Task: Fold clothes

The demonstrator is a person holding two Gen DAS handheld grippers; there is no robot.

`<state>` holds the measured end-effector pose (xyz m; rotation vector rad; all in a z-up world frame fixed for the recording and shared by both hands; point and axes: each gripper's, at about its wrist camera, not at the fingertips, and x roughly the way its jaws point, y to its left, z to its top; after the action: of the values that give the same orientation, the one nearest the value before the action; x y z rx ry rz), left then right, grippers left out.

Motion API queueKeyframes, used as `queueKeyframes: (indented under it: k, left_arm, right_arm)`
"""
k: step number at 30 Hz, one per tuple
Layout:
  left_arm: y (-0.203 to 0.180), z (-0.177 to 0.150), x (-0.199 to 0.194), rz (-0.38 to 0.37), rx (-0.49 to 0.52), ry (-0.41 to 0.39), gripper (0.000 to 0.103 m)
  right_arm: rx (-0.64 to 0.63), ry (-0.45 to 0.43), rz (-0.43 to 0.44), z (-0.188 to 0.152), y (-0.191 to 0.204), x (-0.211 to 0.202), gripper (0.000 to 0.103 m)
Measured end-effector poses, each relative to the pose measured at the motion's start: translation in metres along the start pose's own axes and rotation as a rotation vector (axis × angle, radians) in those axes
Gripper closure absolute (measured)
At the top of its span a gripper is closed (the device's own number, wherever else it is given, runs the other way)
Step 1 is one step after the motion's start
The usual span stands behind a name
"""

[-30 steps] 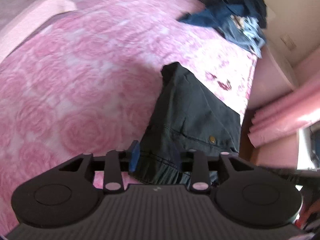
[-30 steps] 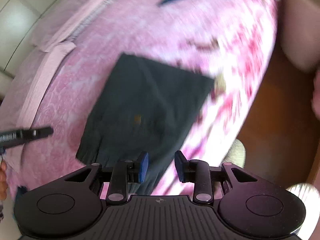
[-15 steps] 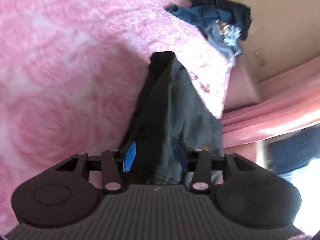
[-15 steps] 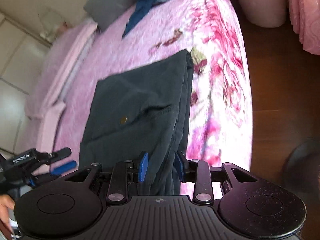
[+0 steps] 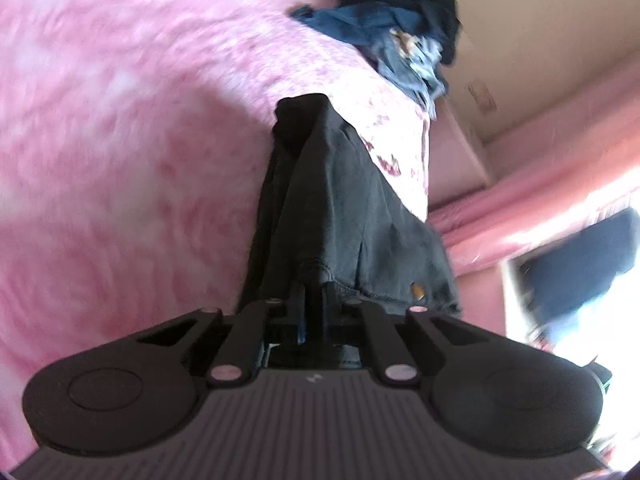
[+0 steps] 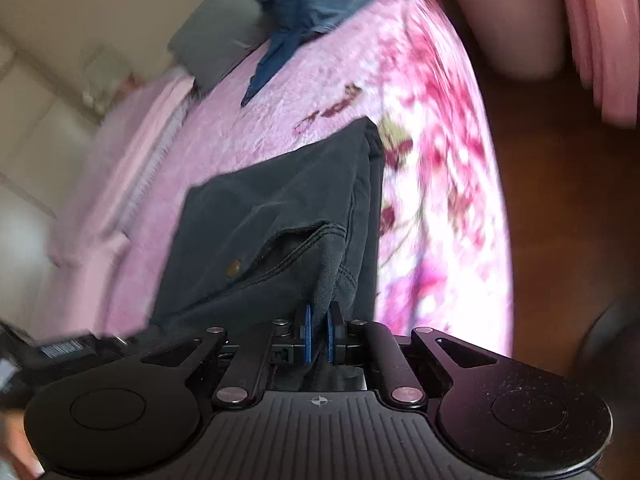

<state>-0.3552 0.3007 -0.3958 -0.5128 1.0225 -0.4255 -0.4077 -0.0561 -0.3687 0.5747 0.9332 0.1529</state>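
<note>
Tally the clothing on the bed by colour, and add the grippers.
Dark grey garment: 1, folded, near edge pinched by both grippers
Blue denim heap: 1 pile, pieces inside not countable
Grippers: 2, left gripper closing on the garment, right gripper shut on it
Total: 4

The trousers (image 6: 280, 208) are charcoal black with a brass button (image 6: 233, 268). The bedspread (image 5: 120, 140) is pink, rose-patterned. The far clothes pile (image 5: 392, 40) is denim blue.
</note>
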Motion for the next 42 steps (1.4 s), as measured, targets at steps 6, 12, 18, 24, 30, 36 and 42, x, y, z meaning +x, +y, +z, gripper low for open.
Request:
queueKeyframes:
  k: [6,12,18,24,30,36,42]
  left_arm:
    - [-0.044,0.01,0.007,0.213,0.21,0.074,0.081]
    - [-0.095,0.041,0.003,0.238,0.331,0.04,0.086]
    - [-0.108,0.049,0.065,0.309,0.421,0.148,0.092]
    - [-0.07,0.04,0.082,0.359,0.368,0.181,0.1]
    - [-0.081,0.09,0.066,0.335,0.314,0.113,0.071]
    - [-0.065,0.142,0.084,0.24,0.139,0.037,0.068]
    - [-0.024,0.163,0.113,0.094,-0.107,0.071,0.09]
  right_arm:
    - [-0.111,0.059,-0.092,-0.001,0.01,0.012,0.089]
    - [-0.218,-0.1,-0.149,0.032,0.029,-0.022,0.083]
    - [-0.383,-0.033,-0.122,0.047,0.048,0.037,0.083]
    - [-0.646,-0.017,-0.207,0.002,0.045,0.052,0.083]
    - [-0.29,-0.07,-0.149,0.053,0.017,0.028,0.076]
    - [0.16,-0.067,-0.064,0.102,-0.049,0.052,0.044]
    - [0.385,0.011,0.051,0.114,-0.077,0.078,0.083]
